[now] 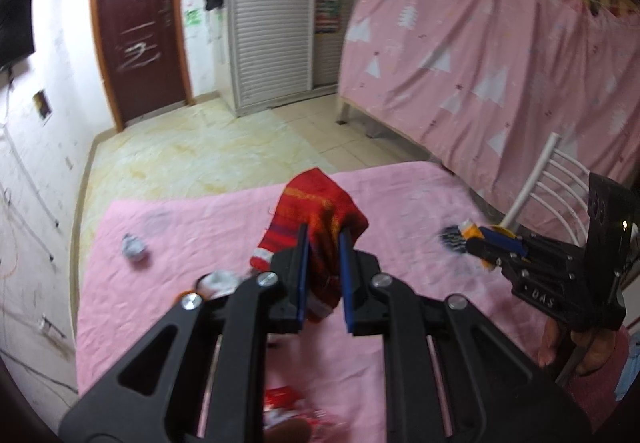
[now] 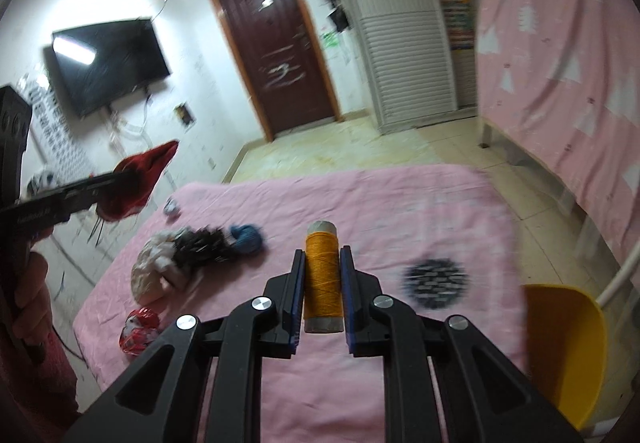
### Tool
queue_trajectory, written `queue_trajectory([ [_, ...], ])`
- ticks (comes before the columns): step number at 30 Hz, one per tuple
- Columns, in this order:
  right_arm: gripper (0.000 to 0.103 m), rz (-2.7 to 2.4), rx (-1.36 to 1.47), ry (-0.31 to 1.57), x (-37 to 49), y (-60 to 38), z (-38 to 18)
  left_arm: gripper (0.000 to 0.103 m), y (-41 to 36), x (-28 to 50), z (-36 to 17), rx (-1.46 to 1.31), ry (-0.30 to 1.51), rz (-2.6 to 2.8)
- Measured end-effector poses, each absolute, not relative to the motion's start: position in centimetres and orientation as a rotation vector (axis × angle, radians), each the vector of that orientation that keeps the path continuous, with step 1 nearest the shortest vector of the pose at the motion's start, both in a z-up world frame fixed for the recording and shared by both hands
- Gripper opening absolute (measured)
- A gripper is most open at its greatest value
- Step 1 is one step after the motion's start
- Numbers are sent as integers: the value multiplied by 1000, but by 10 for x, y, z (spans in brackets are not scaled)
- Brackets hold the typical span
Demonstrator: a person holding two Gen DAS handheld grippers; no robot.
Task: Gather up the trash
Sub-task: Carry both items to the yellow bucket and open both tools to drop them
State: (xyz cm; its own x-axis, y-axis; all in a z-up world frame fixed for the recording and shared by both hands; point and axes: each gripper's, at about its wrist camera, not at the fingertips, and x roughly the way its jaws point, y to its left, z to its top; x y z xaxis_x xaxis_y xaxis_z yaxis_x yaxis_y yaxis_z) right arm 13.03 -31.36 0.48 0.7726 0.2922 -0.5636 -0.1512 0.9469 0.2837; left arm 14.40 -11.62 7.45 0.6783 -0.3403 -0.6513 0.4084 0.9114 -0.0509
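Observation:
My left gripper (image 1: 323, 239) is shut on a red knitted sock (image 1: 320, 219) and holds it above the pink table (image 1: 400, 203); it shows at the left of the right wrist view (image 2: 140, 175). My right gripper (image 2: 322, 257) is shut on a spool of orange thread (image 2: 322, 279) above the table (image 2: 400, 211); it shows in the left wrist view (image 1: 472, 239). On the table lie a crumpled silver wad (image 1: 134, 248), a red-and-white wrapper (image 2: 138, 329), a white, black and blue pile of cloth and yarn (image 2: 192, 255) and a black round patch (image 2: 436, 277).
A yellow bin (image 2: 564, 347) stands at the table's right edge by a white chair (image 1: 548, 179). A pink curtain (image 1: 500, 43) hangs on the right. Tiled floor (image 1: 200, 147), a brown door (image 1: 136, 15), a white cupboard (image 1: 272, 11) and a wall TV (image 2: 108, 63) lie beyond.

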Motion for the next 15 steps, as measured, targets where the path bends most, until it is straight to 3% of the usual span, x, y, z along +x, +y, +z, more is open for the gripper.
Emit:
queue_trajectory([
  [15,10,26,427,493,65,-464,4,12,-275,112,87,243,696,-656],
])
